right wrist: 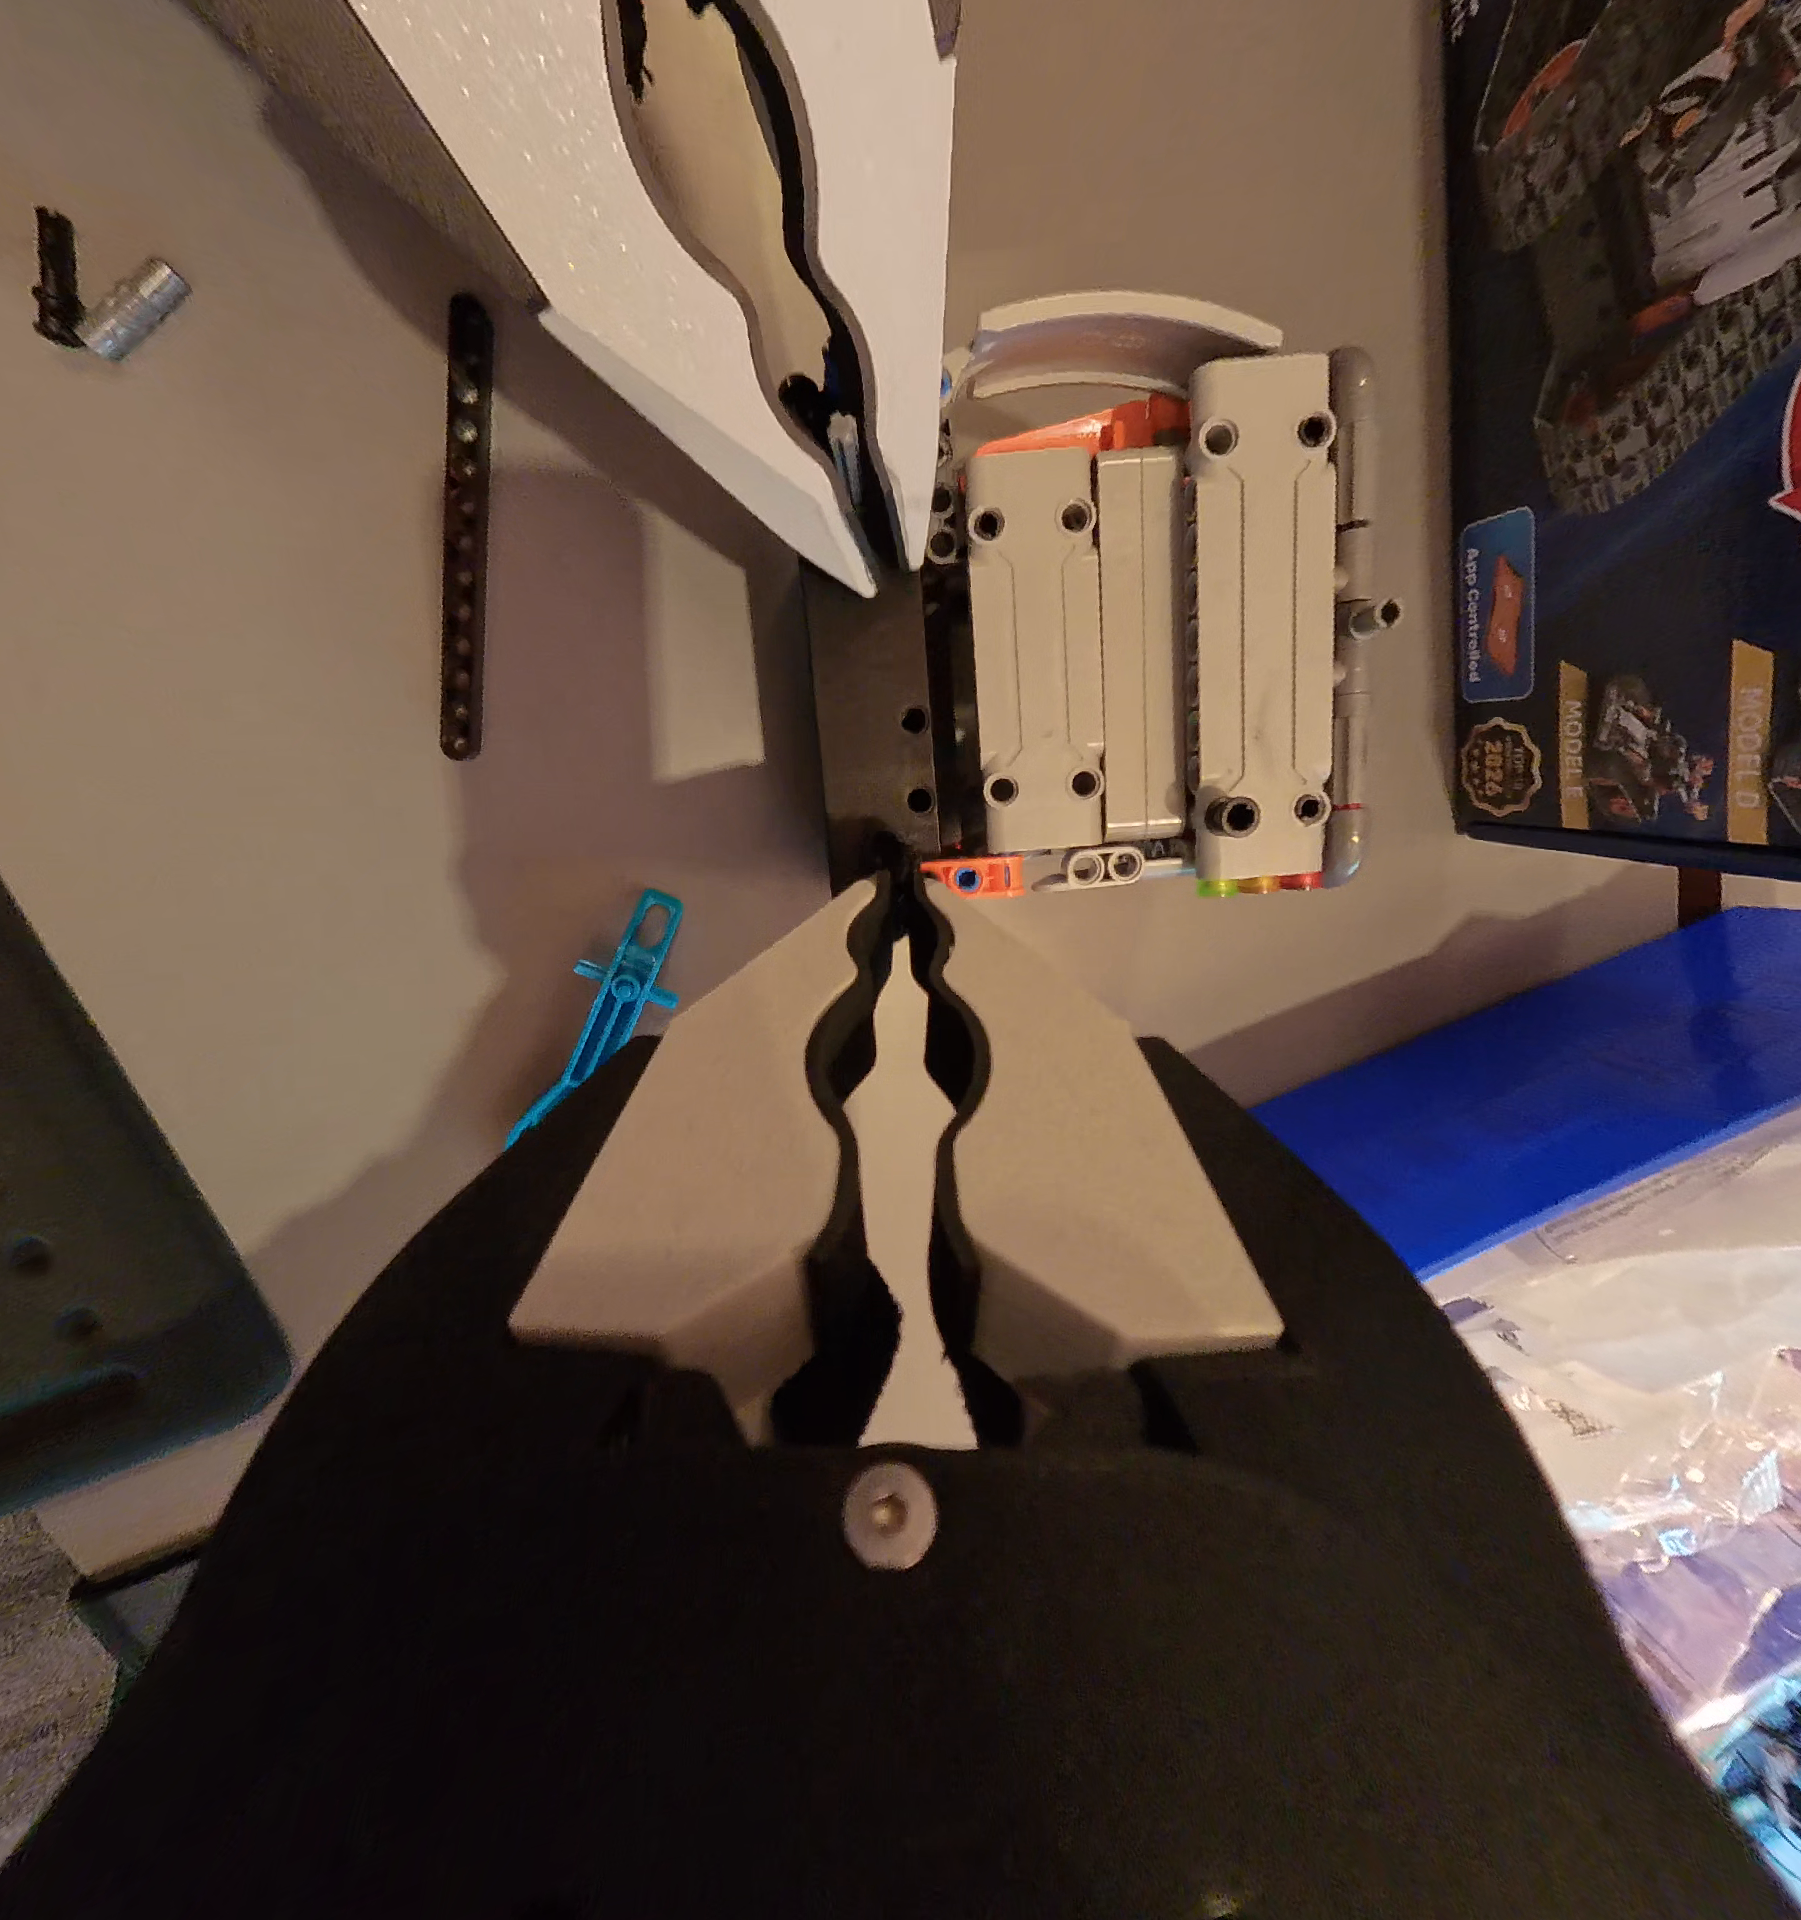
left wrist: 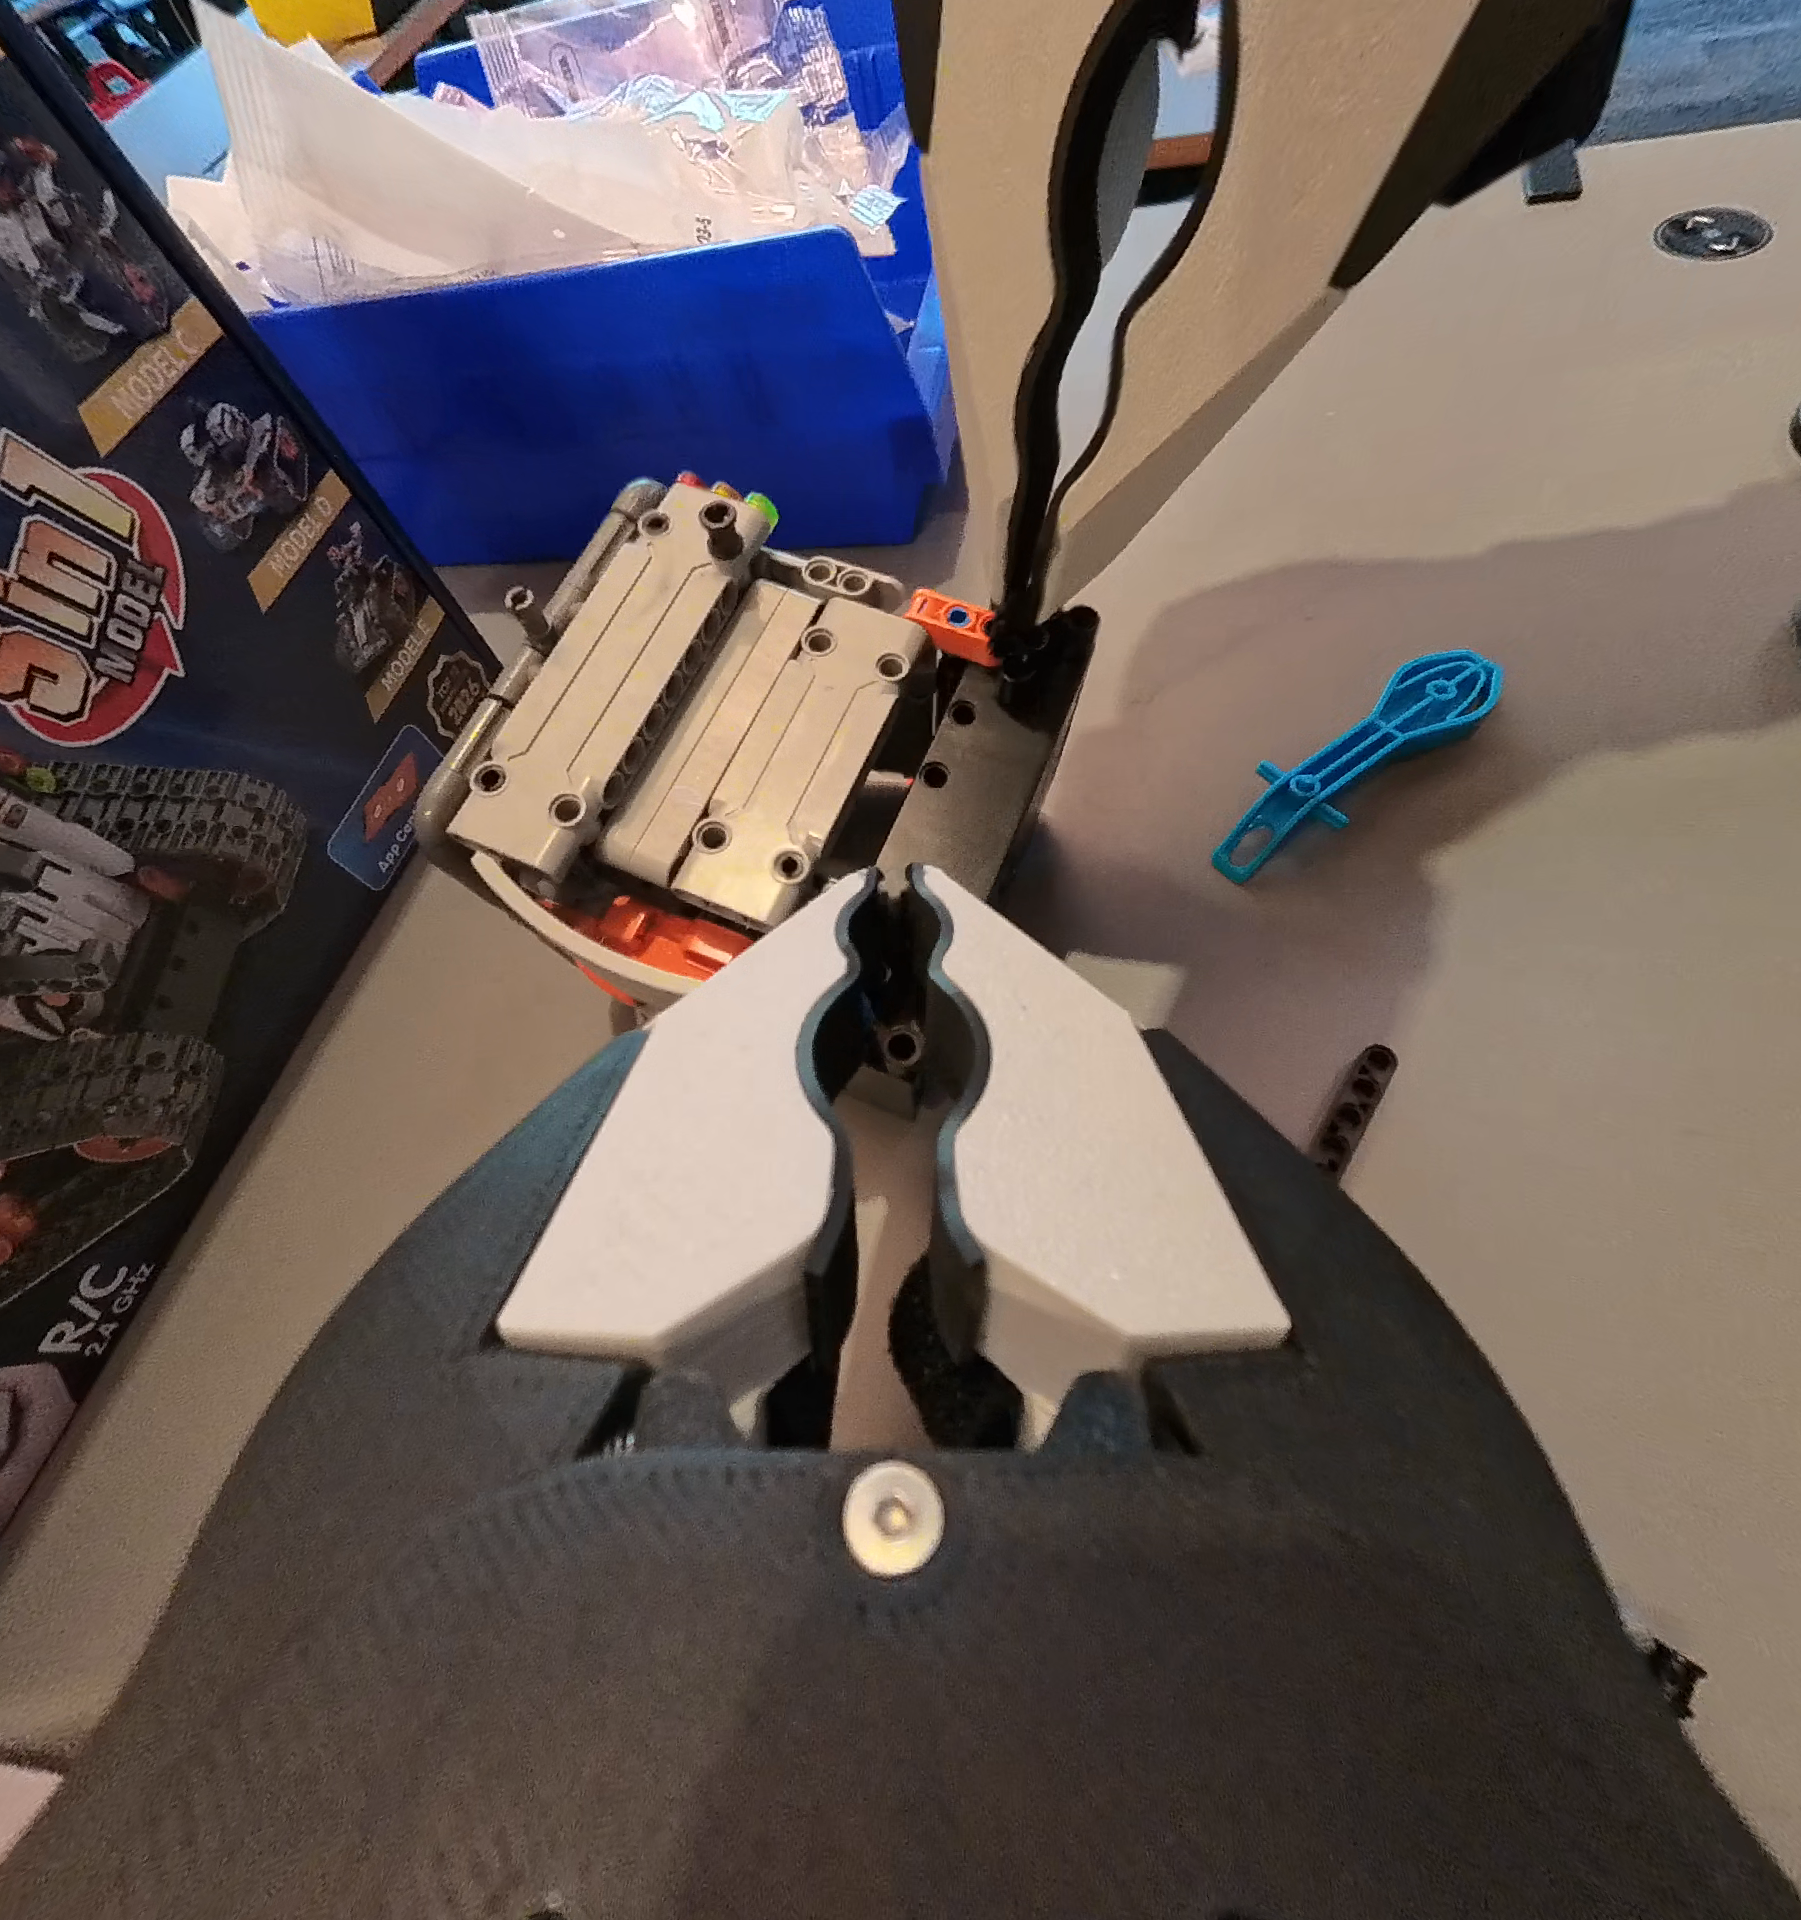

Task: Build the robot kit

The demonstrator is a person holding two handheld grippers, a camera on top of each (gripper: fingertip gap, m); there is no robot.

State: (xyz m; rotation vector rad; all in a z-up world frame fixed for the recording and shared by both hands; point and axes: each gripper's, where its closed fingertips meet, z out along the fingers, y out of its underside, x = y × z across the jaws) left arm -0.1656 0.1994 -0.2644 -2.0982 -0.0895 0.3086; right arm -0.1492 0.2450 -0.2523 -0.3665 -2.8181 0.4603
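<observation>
A brick model (left wrist: pixel 698 707) with grey panels, orange parts and a black side frame (left wrist: pixel 979 748) lies on the beige table. My left gripper (left wrist: pixel 894 883) is shut on the near end of the model's black frame, and a black pin (left wrist: pixel 901 1044) shows between its fingers. My right gripper (right wrist: pixel 896 888) is shut on a small black connector (left wrist: pixel 1021 644) at the frame's other corner, beside an orange piece (right wrist: pixel 974 876). The model (right wrist: pixel 1145 644) also shows in the right wrist view. There the left gripper (right wrist: pixel 891 561) reaches in from the upper left.
A blue plastic tool (left wrist: pixel 1363 758) lies right of the model. A long black beam (right wrist: pixel 465 520) and a small silver cylinder (right wrist: pixel 137 307) lie farther off. A printed toy box (left wrist: pixel 96 727) stands at the left. A blue bin (left wrist: pixel 615 395) holds papers and bags. My right fingertips sit around 6 cm from my left ones. The left tips stand about 15 cm off the small silver cylinder (right wrist: pixel 137 307).
</observation>
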